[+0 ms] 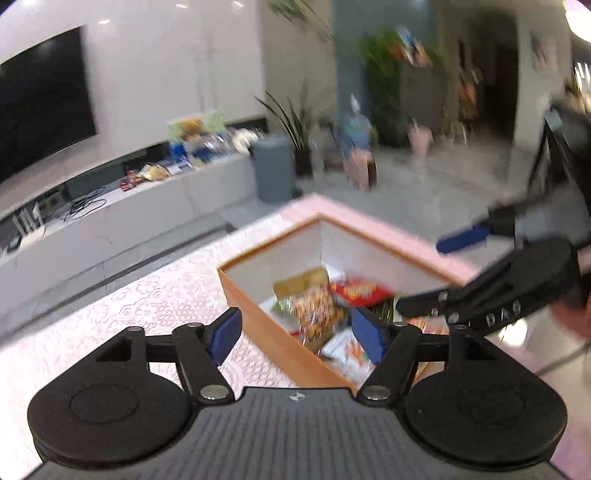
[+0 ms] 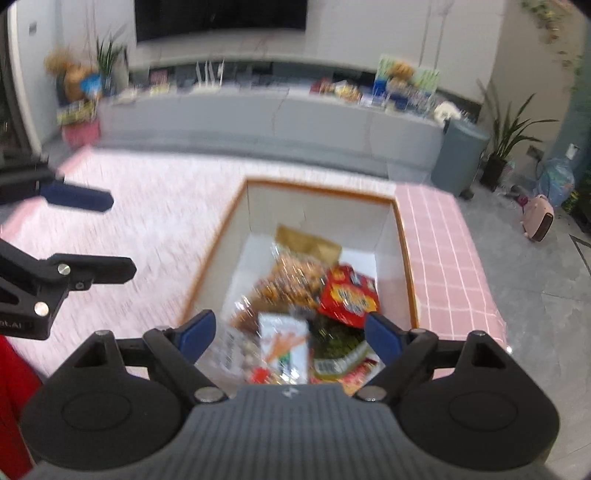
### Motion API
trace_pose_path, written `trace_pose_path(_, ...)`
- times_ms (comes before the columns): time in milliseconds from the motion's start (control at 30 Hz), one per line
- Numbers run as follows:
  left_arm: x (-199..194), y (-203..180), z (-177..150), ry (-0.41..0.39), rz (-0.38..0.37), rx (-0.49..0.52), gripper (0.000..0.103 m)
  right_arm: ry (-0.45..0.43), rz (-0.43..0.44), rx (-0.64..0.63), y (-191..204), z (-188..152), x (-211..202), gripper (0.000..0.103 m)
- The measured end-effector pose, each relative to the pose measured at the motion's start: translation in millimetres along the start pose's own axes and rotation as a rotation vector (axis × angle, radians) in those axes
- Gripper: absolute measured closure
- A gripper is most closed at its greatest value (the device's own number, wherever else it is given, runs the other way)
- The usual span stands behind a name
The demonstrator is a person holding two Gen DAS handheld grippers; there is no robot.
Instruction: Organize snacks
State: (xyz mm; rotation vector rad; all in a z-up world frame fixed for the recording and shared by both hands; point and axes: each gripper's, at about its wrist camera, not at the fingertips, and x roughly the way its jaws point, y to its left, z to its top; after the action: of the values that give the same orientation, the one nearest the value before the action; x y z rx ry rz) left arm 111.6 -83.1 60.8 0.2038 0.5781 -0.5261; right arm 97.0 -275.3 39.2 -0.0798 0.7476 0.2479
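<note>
An orange-walled cardboard box (image 2: 384, 225) with a white inside stands on a table under a pink cloth (image 2: 155, 229). Several snack packs lie in it: a red cracker pack (image 2: 349, 291), a clear bag of brown snacks (image 2: 295, 277), a white carton with carrot sticks (image 2: 284, 343). My right gripper (image 2: 290, 338) hangs open above the box's near end, nothing between its blue pads. My left gripper (image 1: 295, 334) is open too, over the box's near wall (image 1: 273, 332), holding nothing. Each gripper shows in the other's view: the right gripper (image 1: 432, 275) and the left gripper (image 2: 122, 234).
A grey TV bench (image 2: 266, 114) with more snack packs runs along the far wall under a dark screen (image 2: 221, 14). A grey bin (image 2: 461, 155), potted plants (image 2: 509, 136) and a pink heater (image 2: 539, 218) stand on the floor right of the table.
</note>
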Motion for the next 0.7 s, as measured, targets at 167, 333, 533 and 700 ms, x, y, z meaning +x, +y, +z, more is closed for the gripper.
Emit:
trace_pose_path(167,-28,13,-12,-0.099,0.009,-0.093,0.02,-0.164,-0.032,0.028,27,-7,-30,0.007)
trace_pose_path(333,-48,19,-27,-0.171,0.063,-0.141,0.019,-0.304,-0.09,0.013,60,-25,-52,0.003)
trace_pose_path(533,-52,29,-47,-0.186,0.12,-0.226,0.016,-0.392,-0.152,0.054,87,-53,-64,0.003)
trace_pose_path(700,-54,36,-66,-0.167,0.15,-0.242,0.016,-0.387,-0.179,0.046,107,-79,-61,0.003)
